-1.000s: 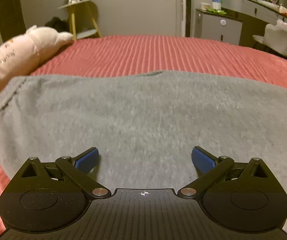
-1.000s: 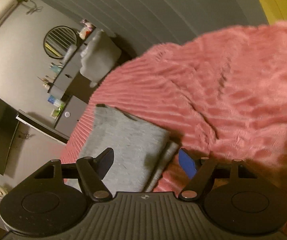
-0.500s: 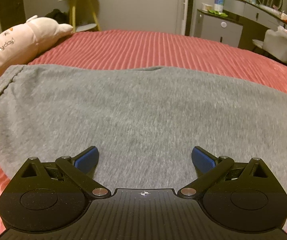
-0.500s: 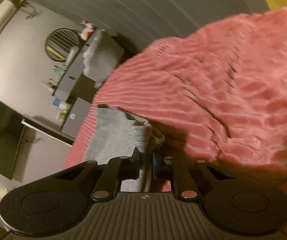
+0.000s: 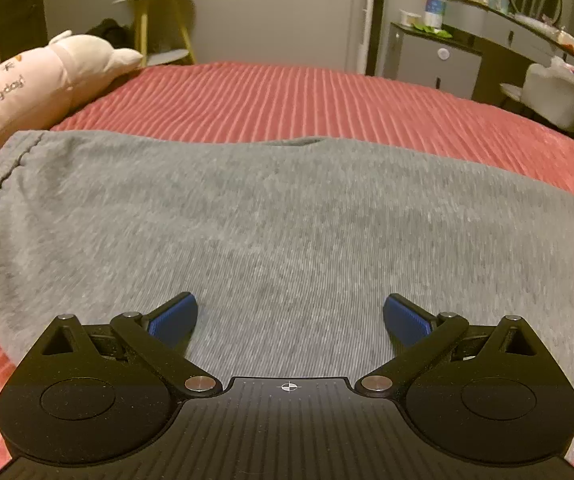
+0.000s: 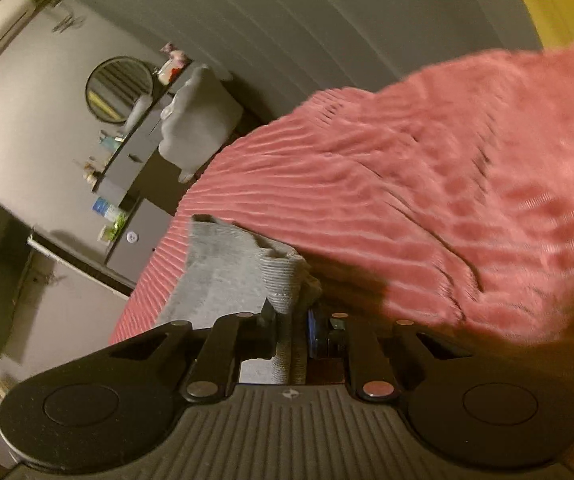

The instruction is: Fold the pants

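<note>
Right wrist: pants (image 6: 283,284) pinched between right tongs (image 6: 292,330).

Left wrist cam sits low and level, close over grey pants (image 5: 287,216), facing across red bedspread (image 5: 307,96) toward dresser (image 5: 487,52). Right wrist cam is rolled sideways, close at the pants (image 6: 223,272) edge. Both views share pants, bedspread (image 6: 427,200), dresser (image 6: 127,168), round mirror (image 6: 120,89).

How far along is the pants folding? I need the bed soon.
Done: the grey pants lie flat on the red bedspread, apparently doubled already. In hand: the right gripper pinches their ribbed edge; the left gripper hovers open above. Left: carrying that edge over.
</note>
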Available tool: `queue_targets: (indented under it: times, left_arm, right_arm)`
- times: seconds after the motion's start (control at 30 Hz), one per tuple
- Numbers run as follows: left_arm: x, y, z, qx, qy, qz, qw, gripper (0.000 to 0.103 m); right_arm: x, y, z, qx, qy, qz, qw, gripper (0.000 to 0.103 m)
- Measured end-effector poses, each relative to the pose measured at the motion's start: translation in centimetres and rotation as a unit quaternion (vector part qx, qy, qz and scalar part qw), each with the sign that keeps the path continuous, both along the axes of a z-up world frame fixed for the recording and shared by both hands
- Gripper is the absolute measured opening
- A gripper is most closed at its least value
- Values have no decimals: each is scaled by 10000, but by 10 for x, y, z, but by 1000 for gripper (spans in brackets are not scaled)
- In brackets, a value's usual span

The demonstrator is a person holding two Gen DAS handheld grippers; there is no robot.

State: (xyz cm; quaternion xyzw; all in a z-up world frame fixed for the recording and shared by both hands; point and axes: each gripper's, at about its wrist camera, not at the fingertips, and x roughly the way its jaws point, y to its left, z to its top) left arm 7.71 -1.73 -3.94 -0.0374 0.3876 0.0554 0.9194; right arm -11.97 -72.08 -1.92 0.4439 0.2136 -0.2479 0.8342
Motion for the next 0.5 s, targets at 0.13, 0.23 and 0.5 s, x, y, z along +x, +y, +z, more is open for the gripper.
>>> queue_targets:
  times: [0.13,0.23,0.5]
  left_arm:
    - [0,3,2,-68,-3,-6,10000,103]
    - [0,7,3,-248,-31,61,9997,103]
    - [-1,11,7,-395,-97,88,9991,103]
  right_arm:
    - [10,1,2,-14,266,-46,9996,12]
    - [22,29,36,-735,96,284,9968,10]
    - [94,211,103,-2092,-456,3448,9139,10]
